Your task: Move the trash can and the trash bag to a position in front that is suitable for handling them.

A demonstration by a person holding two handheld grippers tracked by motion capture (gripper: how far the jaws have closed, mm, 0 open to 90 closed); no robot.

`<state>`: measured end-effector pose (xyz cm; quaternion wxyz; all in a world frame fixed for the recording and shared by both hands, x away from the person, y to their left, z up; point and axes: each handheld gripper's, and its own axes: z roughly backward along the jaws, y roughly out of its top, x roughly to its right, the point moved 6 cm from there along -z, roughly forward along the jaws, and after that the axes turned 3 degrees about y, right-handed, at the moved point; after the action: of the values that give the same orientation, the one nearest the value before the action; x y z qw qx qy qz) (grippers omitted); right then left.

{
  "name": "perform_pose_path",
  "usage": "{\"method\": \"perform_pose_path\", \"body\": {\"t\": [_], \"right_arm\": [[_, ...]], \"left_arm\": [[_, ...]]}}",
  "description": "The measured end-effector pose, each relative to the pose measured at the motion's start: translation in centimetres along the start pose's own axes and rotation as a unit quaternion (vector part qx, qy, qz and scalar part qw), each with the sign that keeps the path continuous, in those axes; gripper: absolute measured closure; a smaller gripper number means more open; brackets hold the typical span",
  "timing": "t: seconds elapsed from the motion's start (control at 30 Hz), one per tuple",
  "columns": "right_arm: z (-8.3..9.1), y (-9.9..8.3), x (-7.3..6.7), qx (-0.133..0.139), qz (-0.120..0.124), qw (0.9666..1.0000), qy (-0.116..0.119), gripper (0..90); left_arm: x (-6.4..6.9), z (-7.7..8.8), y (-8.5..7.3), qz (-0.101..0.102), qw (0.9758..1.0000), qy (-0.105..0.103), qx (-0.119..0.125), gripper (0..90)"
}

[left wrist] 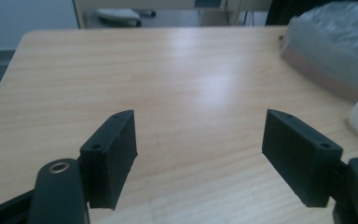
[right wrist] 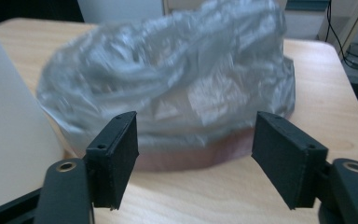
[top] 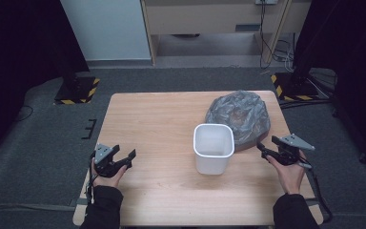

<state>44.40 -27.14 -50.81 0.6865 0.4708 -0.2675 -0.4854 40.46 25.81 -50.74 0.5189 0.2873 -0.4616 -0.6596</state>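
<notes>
Crumpled grey translucent plastic bag (top: 238, 116) lies on the far right part of the pale wooden table (top: 157, 124), bunched up just behind the white square plastic bin (top: 213, 148), which stands upright and empty near the middle. In your right gripper view the bag (right wrist: 177, 88) sits directly ahead of the jaws, with the bin's white wall (right wrist: 9, 121) close on the left.

Your right gripper (top: 268, 151) hovers just beside the bag's near right edge, jaws spread wide with nothing between them (right wrist: 193, 154). Your left gripper (top: 124, 159) rests low over the near left of the table, well apart from bag and bin, jaws likewise released and empty (left wrist: 198, 154).

You appear to be at the approach step: the bag is not yet grasped, and lining the bin looks like the work in hand. Next, bring your right jaws forward onto a fold of the bag's edge and pinch a thin layer, not the whole bundle. Then bring your left gripper across to catch the opposite edge, so you can open the bag's mouth over the bin. Mind the bin; it looks light and may tip if you nudge it.
</notes>
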Motion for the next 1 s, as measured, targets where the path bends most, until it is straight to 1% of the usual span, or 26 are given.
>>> {"method": "perform_pose_path", "body": {"t": [0.03, 0.07, 0.1, 0.13, 0.17, 0.2, 0.27, 0.3, 0.33, 0.37, 0.4, 0.43, 0.5, 0.53, 0.57, 0.6, 0.63, 0.7, 0.73, 0.77, 0.83, 0.87, 0.9, 0.93, 0.97, 1.0], "right_arm": [[0.0, 0.0, 0.0, 0.0, 0.0, 1.0, 0.0, 32.0], [0.1, 0.6, -0.4, 0.008, -0.001, 1.0, 0.003, 32.2], [0.1, 0.6, -0.4, 0.008, -0.001, 1.0, 0.003, 32.2], [0.0, 1.0, -0.8, 0.014, 0.002, 0.9999, 0.005, 32.7], [0.0, 1.0, -0.8, 0.014, 0.002, 0.9999, 0.005, 32.7], [0.0, 1.2, -1.2, 0.011, 0.004, 0.9999, 0.003, 33.6], [-0.1, 1.3, -1.3, 0.011, 0.006, 0.9999, 0.003, 33.6], [-0.2, 1.3, -1.5, 0.01, 0.01, 0.9999, 0.003, 33.7], [-0.4, 1.5, -1.8, 0.011, 0.015, 0.9998, 0.004, 34.7], [-0.4, 1.5, -1.8, 0.011, 0.015, 0.9998, 0.004, 34.7], [-0.5, 1.6, -2.2, 0.013, 0.021, 0.9997, 0.003, 35.5], [-0.5, 1.6, -2.2, 0.013, 0.021, 0.9997, 0.003, 35.5], [-0.6, 1.8, -2.5, 0.019, 0.025, 0.9995, 0.004, 37.6], [-0.5, 2.1, -2.9, 0.023, 0.025, 0.9994, 0.006, 40.0], [-0.5, 2.1, -2.9, 0.023, 0.025, 0.9994, 0.006, 40.0], [-0.5, 2.4, -3.4, 0.027, 0.028, 0.9992, 0.01, 41.7], [-0.5, 2.4, -3.4, 0.027, 0.028, 0.9992, 0.01, 41.7], [-0.6, 2.7, -4.0, 0.031, 0.027, 0.999, 0.017, 42.3], [-0.7, 2.9, -4.5, 0.032, 0.03, 0.9988, 0.021, 43.8], [-0.7, 2.9, -4.5, 0.032, 0.03, 0.9988, 0.021, 43.8], [-0.8, 3.1, -5.1, 0.032, 0.033, 0.9986, 0.027, 45.6], [-1.0, 3.2, -5.7, 0.03, 0.038, 0.9984, 0.03, 47.3], [-1.0, 3.2, -5.7, 0.03, 0.038, 0.9984, 0.03, 47.3], [-1.2, 3.2, -6.3, 0.027, 0.043, 0.9981, 0.035, 49.2], [-1.4, 3.2, -6.6, 0.028, 0.044, 0.9979, 0.038, 49.5], [-1.4, 3.2, -6.6, 0.028, 0.044, 0.9979, 0.038, 49.5]], "left_arm": [[0.3, -0.1, 0.5, 0.001, 1.0, -0.005, 0.008, 26.3], [1.0, -0.2, 1.4, 0.001, 0.9998, -0.011, 0.019, 27.2], [1.0, -0.2, 1.4, 0.001, 0.9998, -0.011, 0.019, 28.2], [1.6, -0.4, 2.3, 0.002, 0.9994, -0.016, 0.031, 29.7], [1.6, -0.4, 2.3, 0.002, 0.9994, -0.016, 0.031, 30.3], [2.0, -0.6, 2.8, 0.004, 0.9992, -0.018, 0.036, 31.0], [2.8, -0.9, 3.6, 0.002, 0.9987, -0.022, 0.046, 32.2], [3.3, -1.1, 4.0, 0.001, 0.9985, -0.023, 0.051, 32.9], [4.3, -1.5, 4.6, 0.001, 0.9977, -0.03, 0.061, 34.1], [4.3, -1.5, 4.6, 0.001, 0.9977, -0.03, 0.061, 35.0], [4.8, -1.8, 4.8, -0.001, 0.9974, -0.034, 0.064, 35.9], [5.5, -2.0, 5.0, -0.004, 0.9971, -0.037, 0.066, 35.9], [6.7, -2.5, 5.2, -0.013, 0.9968, -0.043, 0.066, 37.5], [8.0, -3.1, 5.4, -0.017, 0.9964, -0.052, 0.065, 38.9], [8.0, -3.1, 5.4, -0.017, 0.9964, -0.052, 0.065, 39.6], [8.7, -3.3, 5.4, -0.02, 0.9962, -0.056, 0.064, 40.8], [9.3, -3.6, 5.5, -0.022, 0.9959, -0.06, 0.063, 40.8], [10.6, -4.1, 5.5, -0.028, 0.9957, -0.068, 0.056, 44.7], [11.8, -4.6, 5.5, -0.033, 0.9953, -0.077, 0.048, 46.2], [11.8, -4.6, 5.5, -0.033, 0.9953, -0.077, 0.048, 47.8], [12.9, -5.0, 5.5, -0.038, 0.9947, -0.082, 0.05, 49.1], [13.4, -5.2, 5.5, -0.042, 0.9943, -0.084, 0.05, 51.1], [13.9, -5.5, 5.4, -0.046, 0.9941, -0.086, 0.049, 51.1], [14.8, -5.9, 5.2, -0.05, 0.9937, -0.089, 0.046, 53.2], [14.8, -5.9, 5.2, -0.05, 0.9937, -0.089, 0.046, 53.5], [15.2, -6.1, 5.1, -0.051, 0.9935, -0.092, 0.044, 53.5]]}}
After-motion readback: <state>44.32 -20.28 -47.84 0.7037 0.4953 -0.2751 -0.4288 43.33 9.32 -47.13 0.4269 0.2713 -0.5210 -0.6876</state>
